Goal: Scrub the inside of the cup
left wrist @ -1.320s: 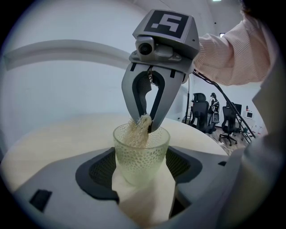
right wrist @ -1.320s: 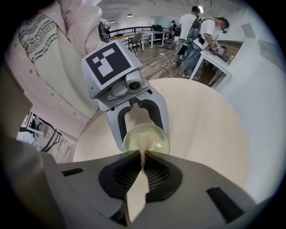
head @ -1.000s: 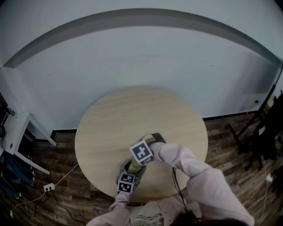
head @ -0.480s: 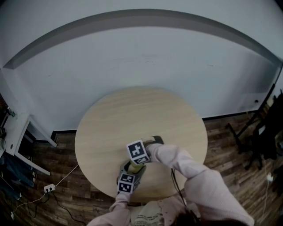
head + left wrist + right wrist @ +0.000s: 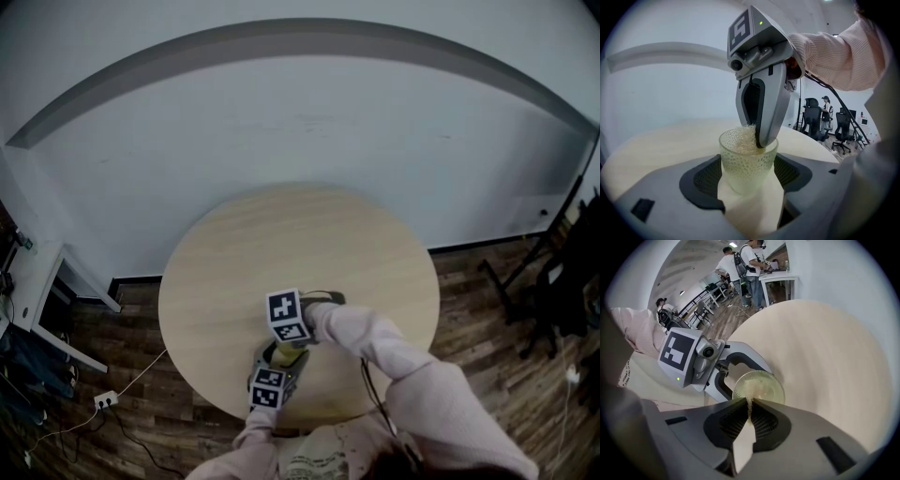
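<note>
A dimpled, clear yellowish cup [image 5: 746,166] sits upright between the two wide jaws of my left gripper [image 5: 749,177], which is shut on its sides. My right gripper [image 5: 758,139] comes down from above with its tips inside the cup's mouth. It is shut on a wad of pale mesh scrubber [image 5: 744,137] that lies against the inner wall. In the right gripper view the cup [image 5: 761,386] shows from above, and a thin strip of the scrubber [image 5: 749,405] is pinched between the jaws. In the head view both grippers meet at the cup [image 5: 281,357] near the table's front edge.
The round pale wooden table [image 5: 281,239] is bare apart from the cup. A white desk [image 5: 42,300] stands at the left, and a power strip with a cable [image 5: 105,397] lies on the floor. Office chairs [image 5: 813,117] and people stand in the background.
The right gripper has rolled about its own axis above the cup, and its marker cube has shifted slightly left. The left gripper and the cup have stayed still.
</note>
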Demonstrator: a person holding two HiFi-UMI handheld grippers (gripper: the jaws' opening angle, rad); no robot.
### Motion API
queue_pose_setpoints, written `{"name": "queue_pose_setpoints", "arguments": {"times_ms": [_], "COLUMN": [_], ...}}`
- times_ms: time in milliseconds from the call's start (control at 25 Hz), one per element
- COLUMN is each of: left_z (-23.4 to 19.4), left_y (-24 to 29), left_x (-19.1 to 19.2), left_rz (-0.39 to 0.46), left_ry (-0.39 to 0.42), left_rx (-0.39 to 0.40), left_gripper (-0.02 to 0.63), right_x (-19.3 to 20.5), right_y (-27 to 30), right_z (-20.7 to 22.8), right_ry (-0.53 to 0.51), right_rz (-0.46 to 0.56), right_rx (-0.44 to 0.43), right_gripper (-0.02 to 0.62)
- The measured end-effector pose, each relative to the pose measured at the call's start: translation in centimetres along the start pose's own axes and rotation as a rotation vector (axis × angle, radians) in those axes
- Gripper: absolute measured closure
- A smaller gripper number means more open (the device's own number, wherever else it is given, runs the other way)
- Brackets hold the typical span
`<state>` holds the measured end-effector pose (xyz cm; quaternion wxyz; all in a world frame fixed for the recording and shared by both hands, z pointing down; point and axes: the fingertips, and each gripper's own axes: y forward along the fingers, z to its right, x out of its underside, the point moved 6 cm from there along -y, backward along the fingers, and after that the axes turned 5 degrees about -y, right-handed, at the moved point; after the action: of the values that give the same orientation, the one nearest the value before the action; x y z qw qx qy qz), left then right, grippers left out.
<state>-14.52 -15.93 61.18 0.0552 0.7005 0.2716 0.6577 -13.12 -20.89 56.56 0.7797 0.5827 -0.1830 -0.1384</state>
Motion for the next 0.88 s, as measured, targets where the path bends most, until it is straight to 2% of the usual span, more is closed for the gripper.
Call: {"name": "queue_pose_setpoints", "arguments": {"times_ms": [480,880], "left_z": [-0.05,-0.06], "left_y": [0.05,0.03], "left_x": [0.07,0.06], "left_rz": [-0.006,-0.005], "left_ry": [-0.005,-0.012], "left_rx": [-0.01,-0.013], "left_gripper": [0.255,0.255], "right_x": [-0.2,-0.85], "right_y": [0.03,0.01], "right_z": [-0.23,-0.16], "right_ry": [0.18,0.292], "right_rz": [0.128,0.263], "right_rx": [-0.15,-0.227], "right_gripper": [0.572,0.571]}}
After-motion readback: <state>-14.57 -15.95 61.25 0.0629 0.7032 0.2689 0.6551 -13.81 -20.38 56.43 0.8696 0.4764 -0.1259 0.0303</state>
